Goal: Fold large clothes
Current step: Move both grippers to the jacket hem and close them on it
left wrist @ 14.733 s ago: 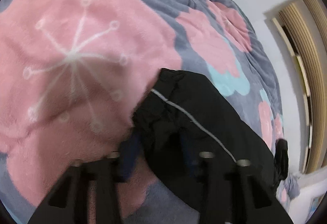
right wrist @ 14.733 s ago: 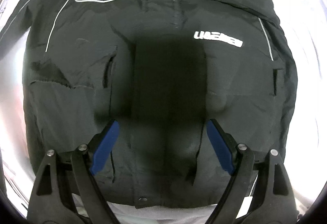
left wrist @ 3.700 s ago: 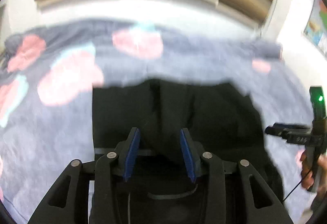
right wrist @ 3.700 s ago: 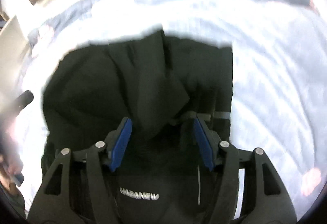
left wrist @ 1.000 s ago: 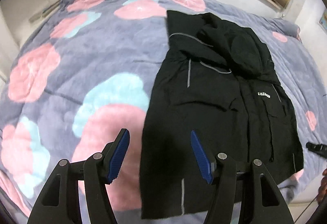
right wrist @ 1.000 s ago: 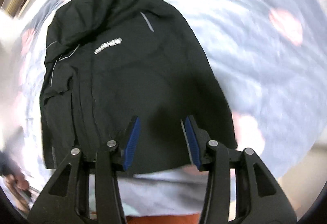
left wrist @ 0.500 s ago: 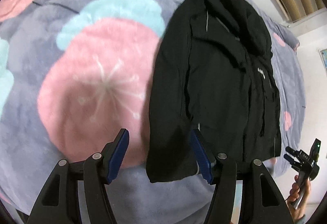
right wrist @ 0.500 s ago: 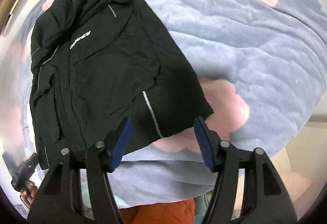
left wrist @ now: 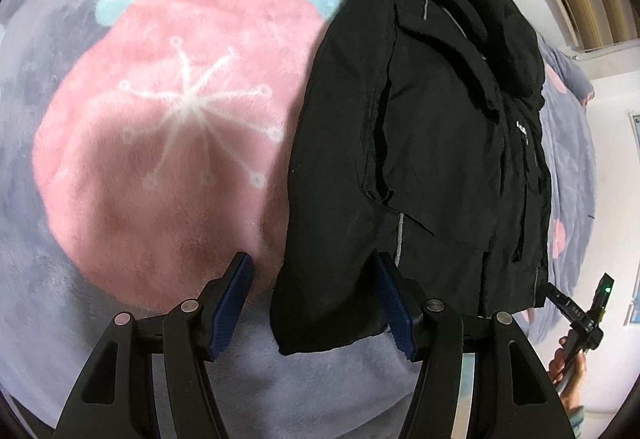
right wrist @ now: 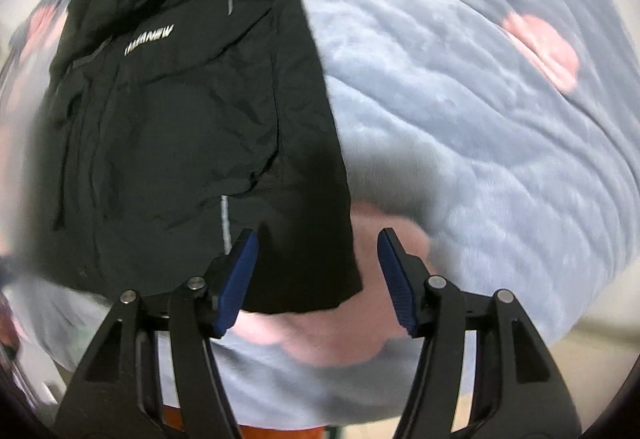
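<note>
My black jacket (left wrist: 432, 127) lies flat on the grey flowered blanket (left wrist: 168, 111), sleeves folded in, white lettering on its chest. My left gripper (left wrist: 312, 303) hangs spread wide over its near left corner, empty; my right gripper (right wrist: 318, 277), jaws just narrowing slightly, gapes over the near right corner.

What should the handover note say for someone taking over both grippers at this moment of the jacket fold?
Left gripper: jaws open, empty, poised over the near left hem corner of the black jacket.
Right gripper: jaws open, empty, straddling the jacket's near right hem corner; they have just been opening, then closing a little.
Jacket lies lengthwise on the floral blanket, sleeves folded in over the front, logo up.
Done: sleeves in.
Left: likely grip both hem corners and fold the hem toward the collar.
</note>
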The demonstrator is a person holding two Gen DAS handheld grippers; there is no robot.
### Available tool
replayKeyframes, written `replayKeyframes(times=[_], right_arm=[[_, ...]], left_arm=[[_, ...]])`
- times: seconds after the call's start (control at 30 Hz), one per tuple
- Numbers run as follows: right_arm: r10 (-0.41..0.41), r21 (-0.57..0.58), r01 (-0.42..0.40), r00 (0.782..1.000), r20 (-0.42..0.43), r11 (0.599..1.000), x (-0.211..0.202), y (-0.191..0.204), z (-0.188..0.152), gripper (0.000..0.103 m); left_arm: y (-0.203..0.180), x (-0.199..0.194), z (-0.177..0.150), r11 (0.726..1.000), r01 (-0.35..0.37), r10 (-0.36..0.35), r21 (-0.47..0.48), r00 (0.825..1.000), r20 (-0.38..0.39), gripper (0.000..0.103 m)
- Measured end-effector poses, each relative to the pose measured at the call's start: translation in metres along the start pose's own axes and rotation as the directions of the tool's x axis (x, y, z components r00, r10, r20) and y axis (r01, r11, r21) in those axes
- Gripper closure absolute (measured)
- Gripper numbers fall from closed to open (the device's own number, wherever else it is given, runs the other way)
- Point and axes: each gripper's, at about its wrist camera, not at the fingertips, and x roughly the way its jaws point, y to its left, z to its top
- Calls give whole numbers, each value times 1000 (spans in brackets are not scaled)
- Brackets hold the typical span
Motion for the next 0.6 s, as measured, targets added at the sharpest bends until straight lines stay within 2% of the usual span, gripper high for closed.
replayKeyframes(times=[0.13, 0.3, 0.33, 0.37, 0.4, 0.47, 0.6], right_arm=[[58, -61, -62, 997, -57, 996, 23, -6, -1, 44], [161, 0, -162, 982, -98, 987, 46, -18, -1, 43], [162, -10, -164, 982, -98, 986, 48, -17, -1, 44], [167, -28, -170, 982, -93, 985, 47, -15, -1, 55], [162, -52, -168, 982, -92, 984, 47, -11, -2, 67], [170, -95, -177, 982, -81, 980, 42, -4, -3, 85], [101, -213, -107, 994, -35, 971, 28, 16, -8, 92]], left_arm=[[-5, 9, 0, 999, -33, 34, 13, 999, -23, 39], [-8, 16, 0, 998, -62, 62, -14, 998, -16, 39], [-10, 17, -1, 997, -70, 70, -9, 998, -7, 42], [-14, 16, -2, 997, -71, 71, 9, 997, 8, 56], [-20, 15, -4, 996, -84, 84, 34, 996, 16, 63], [-36, 16, -8, 992, -103, 101, 76, 994, 32, 92], [-60, 2, -13, 978, -162, 149, 129, 983, 105, 95]])
